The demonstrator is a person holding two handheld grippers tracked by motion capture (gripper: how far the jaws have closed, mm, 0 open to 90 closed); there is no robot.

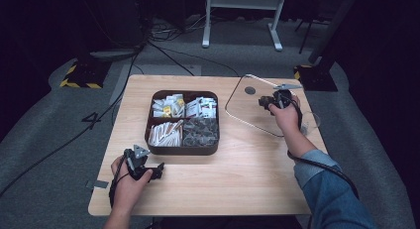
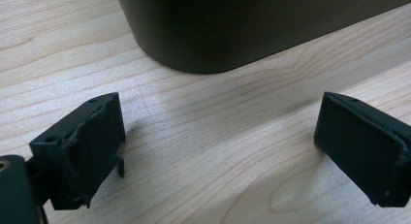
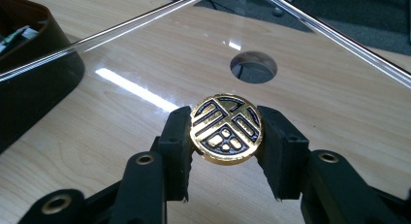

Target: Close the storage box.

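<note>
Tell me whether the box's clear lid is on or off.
Off: the clear lid lies on the table beside the open box.

light: dim room, lit table [image 1: 247, 179] | glare: clear lid [image 3: 145, 90] | focus: sharp

Bare tabletop [image 1: 247, 174] before tray [image 1: 183, 150]

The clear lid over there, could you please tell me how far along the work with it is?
Done: the box stands uncovered, its four compartments filled. In hand: the right tool grips the lid's gold knob, with the clear lid tilted above the table. Left: the lid is not on the box; the left tool waits open nearby.
</note>
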